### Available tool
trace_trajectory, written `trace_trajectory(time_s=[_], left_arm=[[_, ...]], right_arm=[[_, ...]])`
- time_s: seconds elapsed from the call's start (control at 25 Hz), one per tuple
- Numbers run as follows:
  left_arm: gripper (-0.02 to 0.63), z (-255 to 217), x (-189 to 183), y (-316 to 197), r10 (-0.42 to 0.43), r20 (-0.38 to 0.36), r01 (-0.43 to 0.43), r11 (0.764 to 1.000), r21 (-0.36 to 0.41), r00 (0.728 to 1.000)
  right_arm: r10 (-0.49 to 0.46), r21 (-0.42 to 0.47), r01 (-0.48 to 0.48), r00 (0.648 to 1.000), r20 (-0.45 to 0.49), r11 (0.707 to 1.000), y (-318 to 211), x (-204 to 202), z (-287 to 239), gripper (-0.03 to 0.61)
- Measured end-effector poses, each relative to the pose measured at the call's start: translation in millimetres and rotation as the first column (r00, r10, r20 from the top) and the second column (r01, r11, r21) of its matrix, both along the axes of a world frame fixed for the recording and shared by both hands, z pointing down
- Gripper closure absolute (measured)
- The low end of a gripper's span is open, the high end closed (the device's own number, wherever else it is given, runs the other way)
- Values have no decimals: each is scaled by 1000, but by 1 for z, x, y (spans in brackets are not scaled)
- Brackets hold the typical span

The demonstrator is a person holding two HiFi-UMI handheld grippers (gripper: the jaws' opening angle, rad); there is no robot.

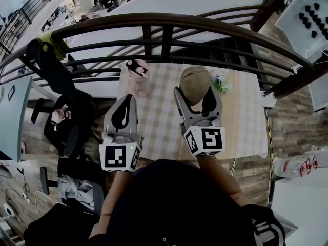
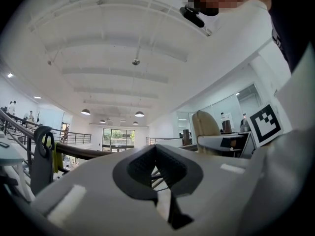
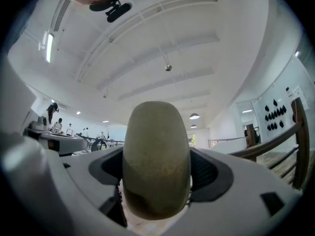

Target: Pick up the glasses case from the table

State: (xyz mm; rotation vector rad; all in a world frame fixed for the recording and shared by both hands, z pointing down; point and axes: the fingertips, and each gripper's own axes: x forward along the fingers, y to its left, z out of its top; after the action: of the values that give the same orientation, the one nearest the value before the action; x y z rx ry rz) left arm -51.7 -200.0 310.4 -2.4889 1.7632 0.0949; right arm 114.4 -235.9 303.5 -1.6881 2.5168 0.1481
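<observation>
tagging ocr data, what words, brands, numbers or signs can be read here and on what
None readable.
Red marks on the white object at the head view's right edge: too blurred.
Cubes on the left gripper and right gripper: square patterns, no letters.
The glasses case: no print shows.

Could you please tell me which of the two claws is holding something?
The right claw: it is shut on the olive glasses case, whereas the left claw is shut on nothing.
</observation>
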Motion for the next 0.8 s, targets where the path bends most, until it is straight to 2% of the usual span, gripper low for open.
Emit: trace_trajectory(time_s=[0.8], left_arm=[[606, 2, 3, -1, 26, 4, -26, 1000, -4, 1000]], right_arm=[[-20, 9, 20, 1000, -22, 1000, -1, -5, -3, 201]])
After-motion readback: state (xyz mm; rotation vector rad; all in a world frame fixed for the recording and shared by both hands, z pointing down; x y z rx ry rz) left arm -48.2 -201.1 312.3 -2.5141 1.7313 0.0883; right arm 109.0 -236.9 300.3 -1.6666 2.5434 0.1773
